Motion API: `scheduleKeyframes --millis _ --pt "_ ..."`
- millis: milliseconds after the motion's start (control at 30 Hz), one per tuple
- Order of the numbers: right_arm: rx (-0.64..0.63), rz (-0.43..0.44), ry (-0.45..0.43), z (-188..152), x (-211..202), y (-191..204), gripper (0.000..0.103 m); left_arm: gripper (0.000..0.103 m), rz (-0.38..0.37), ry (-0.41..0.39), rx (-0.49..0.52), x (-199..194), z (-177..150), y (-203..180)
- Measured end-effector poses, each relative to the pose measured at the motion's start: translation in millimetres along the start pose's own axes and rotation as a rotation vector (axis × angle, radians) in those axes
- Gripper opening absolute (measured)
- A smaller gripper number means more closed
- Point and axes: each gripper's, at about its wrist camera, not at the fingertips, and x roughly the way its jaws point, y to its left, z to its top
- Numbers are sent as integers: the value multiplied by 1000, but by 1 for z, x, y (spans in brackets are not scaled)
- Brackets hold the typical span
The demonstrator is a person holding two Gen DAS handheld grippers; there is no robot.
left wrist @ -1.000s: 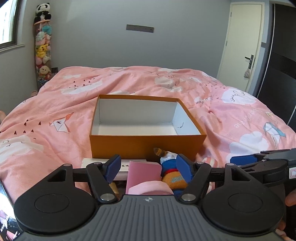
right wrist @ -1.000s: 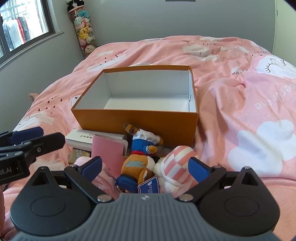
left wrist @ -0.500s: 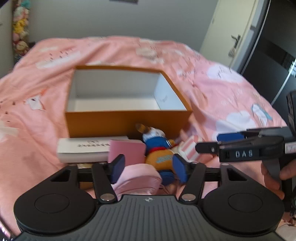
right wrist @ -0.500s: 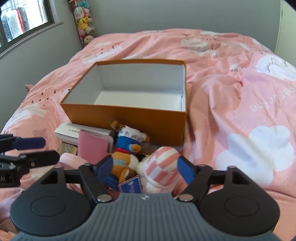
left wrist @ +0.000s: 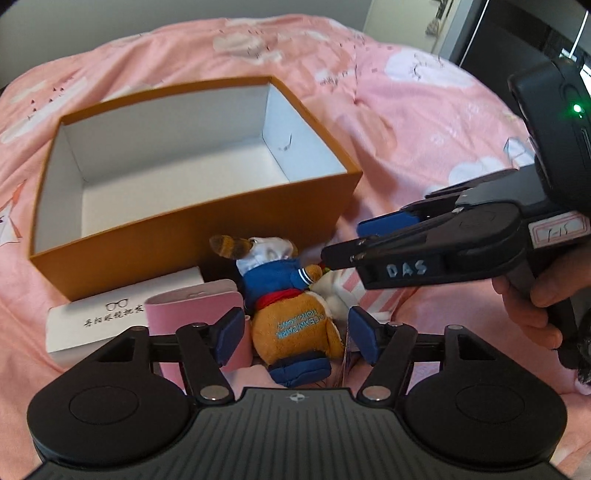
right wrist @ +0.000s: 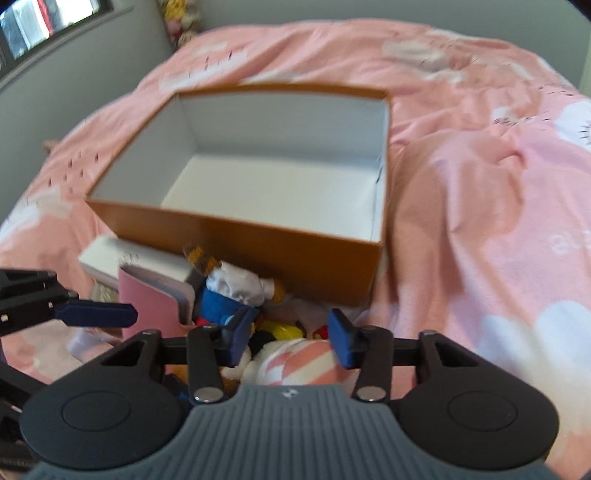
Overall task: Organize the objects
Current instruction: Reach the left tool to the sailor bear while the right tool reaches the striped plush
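Note:
An empty orange box (left wrist: 207,229) with a white inside sits on the pink bed; it also shows in the right wrist view (right wrist: 295,254). In front of it lie a white glasses case (left wrist: 99,317), a pink booklet (left wrist: 195,306), a brown plush in a blue jacket (left wrist: 291,317) and a pink-striped white plush (right wrist: 295,362). My left gripper (left wrist: 295,334) is open, its pads either side of the brown plush. My right gripper (right wrist: 284,338) is open, low over the striped plush, and shows at the right of the left wrist view (left wrist: 347,240).
The pink quilt (left wrist: 406,110) with cloud prints covers the bed all round the box. A dark wardrobe (left wrist: 517,33) stands at the far right. A grey wall with a window (right wrist: 44,22) is to the left.
Both grippers have moved forward and down toward the pile. The left pads now flank the brown plush. The right gripper has narrowed and closed in over the striped plush.

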Motion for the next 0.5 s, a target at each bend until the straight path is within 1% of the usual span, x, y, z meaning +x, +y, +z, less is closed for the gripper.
scheduleKeyframes --millis 33,100,267,400,500 --pt "-22 -4 15 0 4 1 40 77 -1 10 4 3 1 1" --pt "-68 -10 45 -3 6 2 38 78 -3 29 13 9 3 1" --pt "-105 27 172 -9 4 -13 38 80 -21 93 62 25 7 -2" --pt "-114 73 256 -9 11 -22 42 81 -36 157 120 37 8 -6" --pt "-123 130 320 -5 21 -25 48 81 -61 211 127 48 7 -5"
